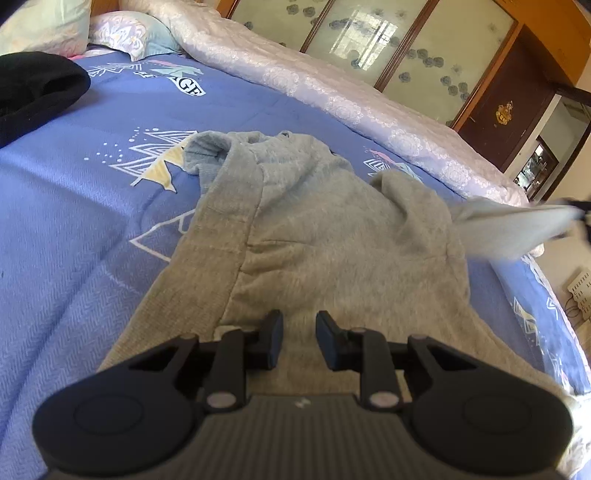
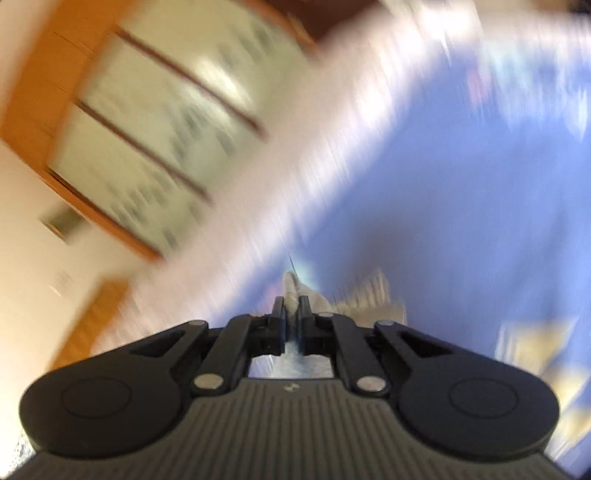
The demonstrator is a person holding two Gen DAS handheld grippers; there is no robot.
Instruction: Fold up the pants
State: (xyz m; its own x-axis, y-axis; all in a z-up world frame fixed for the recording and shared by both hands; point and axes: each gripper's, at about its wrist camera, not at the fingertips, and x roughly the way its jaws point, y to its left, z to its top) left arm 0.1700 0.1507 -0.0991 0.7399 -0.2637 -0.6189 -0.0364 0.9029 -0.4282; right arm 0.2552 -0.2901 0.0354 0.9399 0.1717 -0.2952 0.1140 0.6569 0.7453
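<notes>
Grey sweatpants (image 1: pixel 325 221) lie spread on a blue printed bedsheet (image 1: pixel 74 229), filling the middle and lower centre of the left wrist view. A ribbed cuff (image 1: pixel 203 153) curls open at the upper left of the garment, and a long seamed band runs down its left edge toward the bottom of the frame. At the right edge of that view, a corner of the grey fabric is lifted off the bed and stretched out to the right, blurred, toward a dark shape at the frame border.

The left gripper (image 1: pixel 298 334) sits low at the bottom centre, just above the grey fabric, its jaws parted by a narrow gap. The cloth shows through that gap, but whether the pads press on it cannot be told from this view.

In the right wrist view, heavily smeared by blur, the right gripper (image 2: pixel 291 314) has its jaws drawn almost together on a thin fold of the grey fabric, which sticks up beyond the fingertips (image 2: pixel 277 308) at the centre of the frame.

A pale pink quilted comforter (image 1: pixel 351 96) runs diagonally across the upper middle of the left wrist view, with a patterned pillow (image 1: pixel 125 33) at the upper left and a black garment (image 1: pixel 33 88) at the left edge. A wooden wardrobe with frosted floral panels (image 1: pixel 406 40) fills the upper right.
</notes>
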